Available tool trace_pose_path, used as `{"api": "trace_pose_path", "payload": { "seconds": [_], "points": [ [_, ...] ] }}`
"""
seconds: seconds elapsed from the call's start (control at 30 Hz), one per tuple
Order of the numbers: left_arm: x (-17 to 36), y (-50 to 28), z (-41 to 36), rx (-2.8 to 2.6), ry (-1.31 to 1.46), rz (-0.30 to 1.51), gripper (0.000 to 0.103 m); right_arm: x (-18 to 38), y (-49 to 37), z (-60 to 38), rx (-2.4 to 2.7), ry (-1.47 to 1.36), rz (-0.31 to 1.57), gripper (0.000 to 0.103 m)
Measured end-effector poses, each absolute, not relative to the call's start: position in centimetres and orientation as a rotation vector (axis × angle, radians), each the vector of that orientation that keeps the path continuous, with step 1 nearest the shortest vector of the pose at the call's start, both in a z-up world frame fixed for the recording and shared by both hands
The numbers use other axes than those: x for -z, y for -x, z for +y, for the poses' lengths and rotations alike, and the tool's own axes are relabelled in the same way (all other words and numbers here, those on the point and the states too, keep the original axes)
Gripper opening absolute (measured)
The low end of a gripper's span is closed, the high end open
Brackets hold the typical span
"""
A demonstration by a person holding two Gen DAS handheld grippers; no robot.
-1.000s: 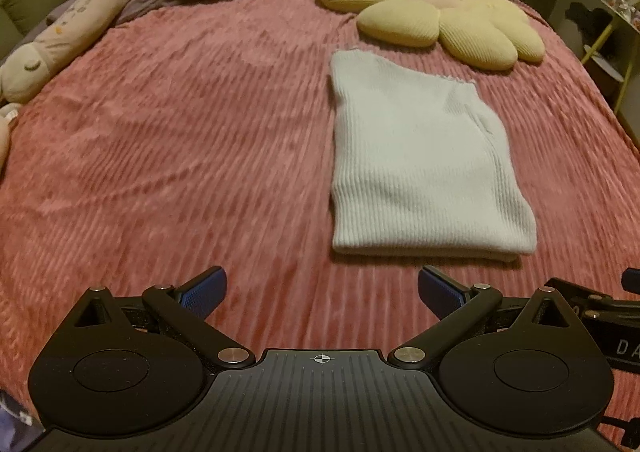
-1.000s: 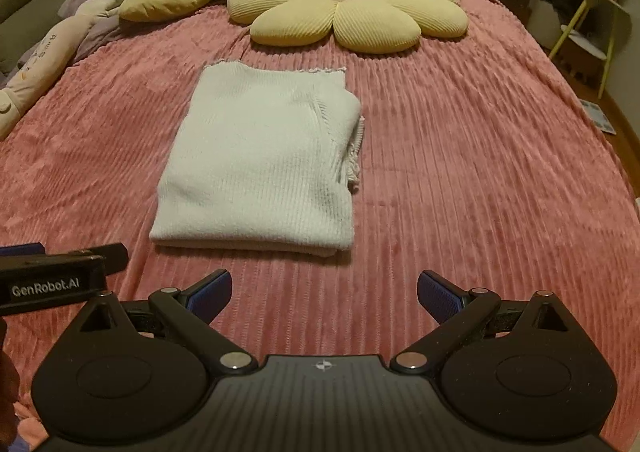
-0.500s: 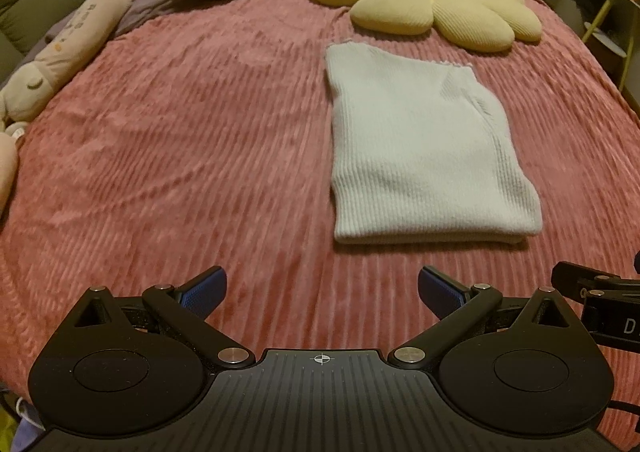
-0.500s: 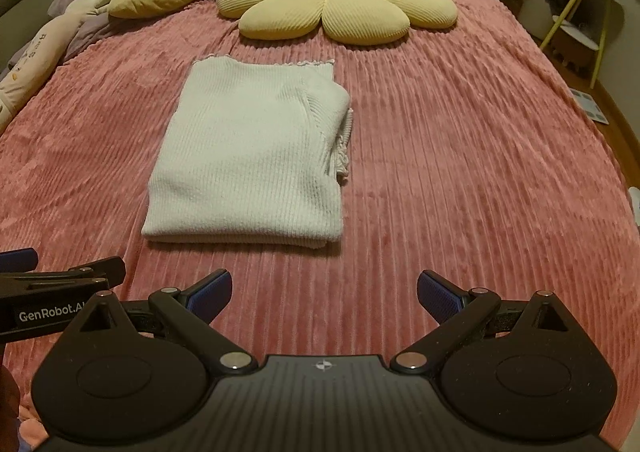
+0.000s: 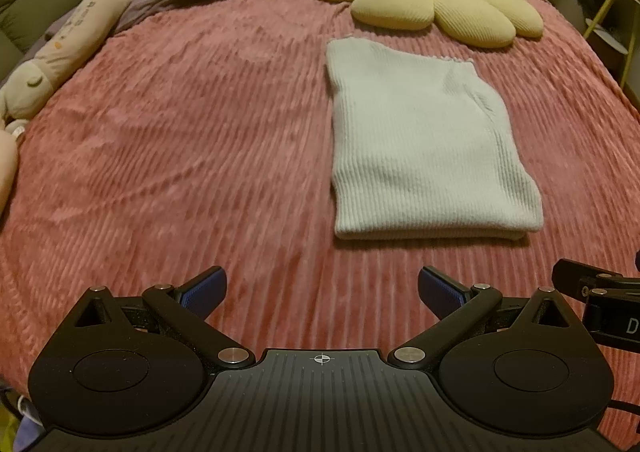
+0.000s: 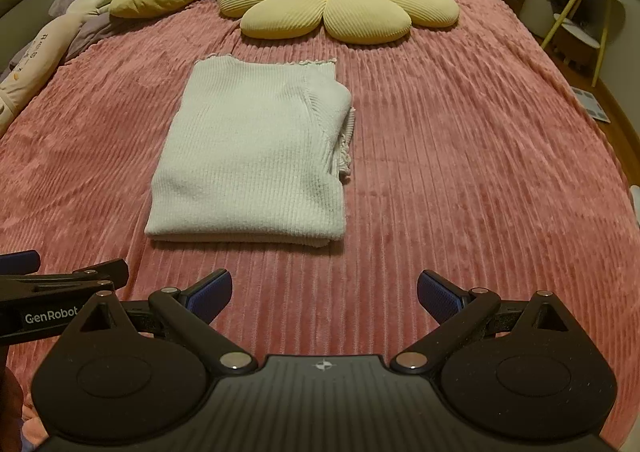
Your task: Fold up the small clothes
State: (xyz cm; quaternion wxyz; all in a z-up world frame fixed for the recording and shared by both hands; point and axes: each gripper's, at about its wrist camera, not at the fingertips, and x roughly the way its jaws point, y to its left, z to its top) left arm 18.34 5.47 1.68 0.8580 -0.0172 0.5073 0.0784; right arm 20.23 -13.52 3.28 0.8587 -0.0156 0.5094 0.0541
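Lying flat on the pink ribbed bedspread [image 6: 460,179], the white sweater [image 6: 256,155] was folded into a neat rectangle, its doubled edge nearest the grippers and a frilled hem at the far end. A tucked sleeve bunched out along its right side. No container was in sight. Both tools hovered short of the sweater, well apart from it: the left gripper [image 5: 320,288] had its jaws spread wide and empty, and the right gripper [image 6: 324,288] likewise gaped wide, gripping nothing. A yellow flower cushion [image 6: 340,3] sat beyond the sweater. Plush toys [image 5: 60,51] at the left edge were partly cut off.
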Motion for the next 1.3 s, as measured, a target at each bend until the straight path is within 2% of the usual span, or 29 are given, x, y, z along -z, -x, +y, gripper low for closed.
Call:
{"api": "trace_pose_path", "payload": {
  "seconds": [1.3],
  "points": [
    [-1.12,-18.68,4.98,-0.150,0.041,1.093,0.103,-3.10,-20.49,-13.92,-0.107,0.025,1.086,0.099]
  ]
}}
